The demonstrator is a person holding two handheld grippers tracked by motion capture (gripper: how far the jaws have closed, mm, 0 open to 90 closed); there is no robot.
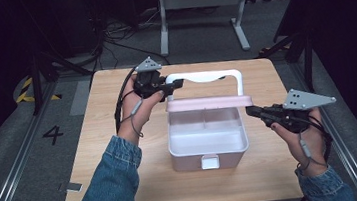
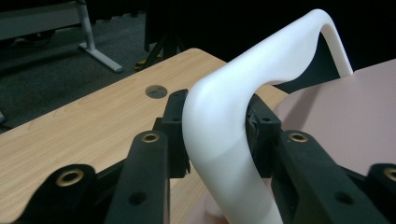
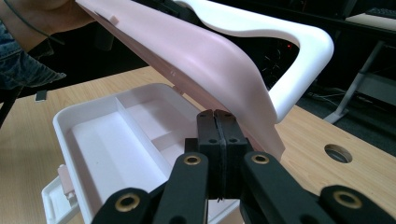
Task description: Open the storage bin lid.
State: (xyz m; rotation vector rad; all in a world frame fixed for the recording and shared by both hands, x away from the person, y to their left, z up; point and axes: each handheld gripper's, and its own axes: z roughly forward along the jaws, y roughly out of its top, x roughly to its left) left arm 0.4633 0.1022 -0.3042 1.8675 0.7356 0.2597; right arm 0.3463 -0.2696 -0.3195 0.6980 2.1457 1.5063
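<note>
- The pink storage box (image 1: 207,147) sits near the middle of the wooden counter (image 1: 115,182), its front latch (image 1: 210,162) facing me and hanging undone.
- The box's pink lid (image 1: 209,103) is raised on its rear hinge and stands partly open, tilted over the back of the box; its white carry handle (image 1: 204,77) rises beyond it.
- My left tool (image 1: 172,86) is at the near-left corner of that handle. In the left gripper view the handle (image 2: 224,140) stands between the jaws with the pads (image 2: 175,135) close against both sides; I judge this a light grip that steadies the lid.
- My right tool (image 1: 253,112) sits at the right end of the lid's edge. In the right gripper view its pads (image 3: 217,135) are clenched flat together with nothing between them, and the lid (image 3: 196,60) passes above and behind them; whether the tips touch the lid I cannot tell.
- The inner tray (image 3: 121,140) is white, divided into compartments, and I see nothing stored in it.
- Progress, as I judge it: the latch is released and the lid is up, so opening is largely done.
- What remains appears to be carrying the lid fully back until it rests unaided, then releasing the handle. The risk is the lid dropping forward if my left tool lets go early.
</note>
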